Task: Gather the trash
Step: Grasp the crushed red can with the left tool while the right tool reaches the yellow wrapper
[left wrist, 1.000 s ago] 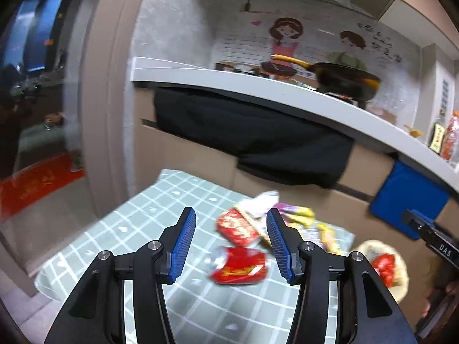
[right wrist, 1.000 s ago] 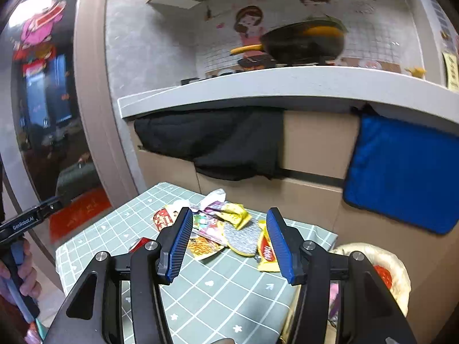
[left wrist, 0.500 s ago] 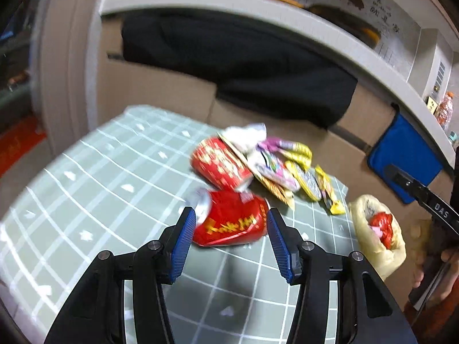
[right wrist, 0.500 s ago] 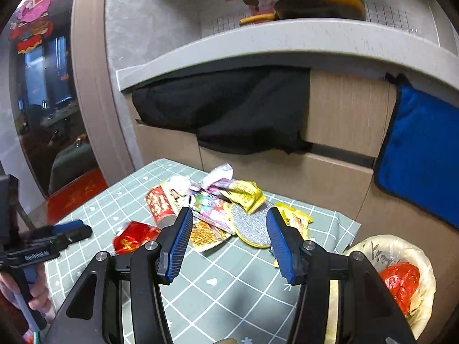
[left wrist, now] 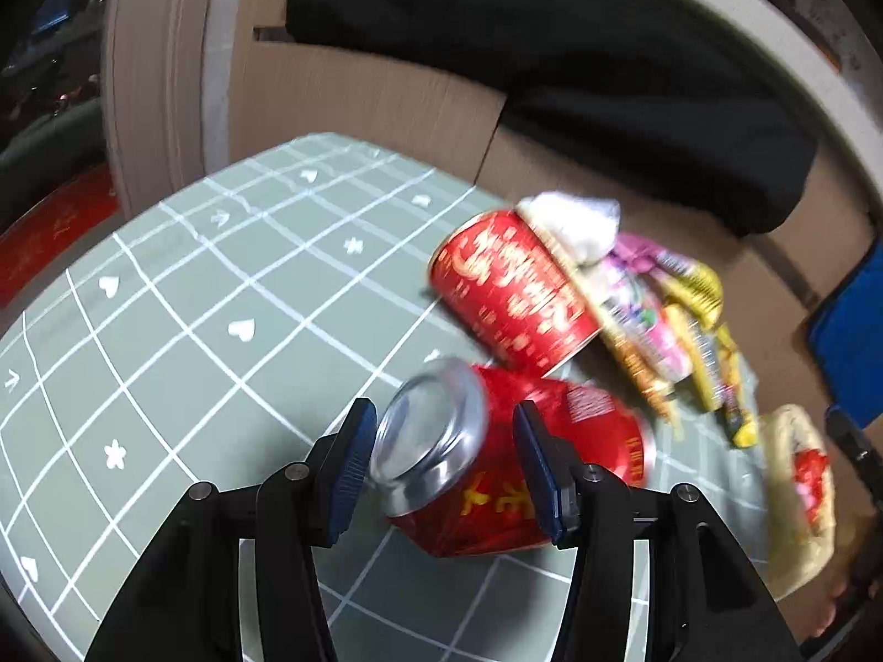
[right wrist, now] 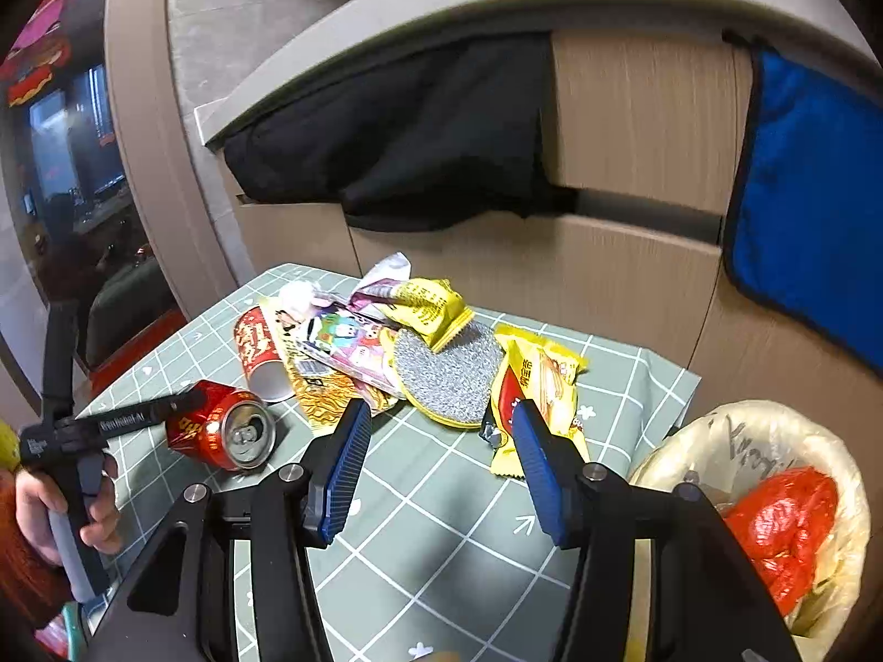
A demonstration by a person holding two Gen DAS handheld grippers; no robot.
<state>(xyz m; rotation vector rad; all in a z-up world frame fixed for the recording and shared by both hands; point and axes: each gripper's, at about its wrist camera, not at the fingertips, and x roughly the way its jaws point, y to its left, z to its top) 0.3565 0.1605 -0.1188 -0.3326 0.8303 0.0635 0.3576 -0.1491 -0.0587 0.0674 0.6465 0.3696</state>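
Red can lay on its side on green grid cloth, silver end betw. L gripper fingers, jaws wide, not clamped. Red cup just behind, touching wrapper pile. R gripper spread open w/ nothing held, above cloth near yellow packet. Lined bin off cloth's R edge, red bag inside.
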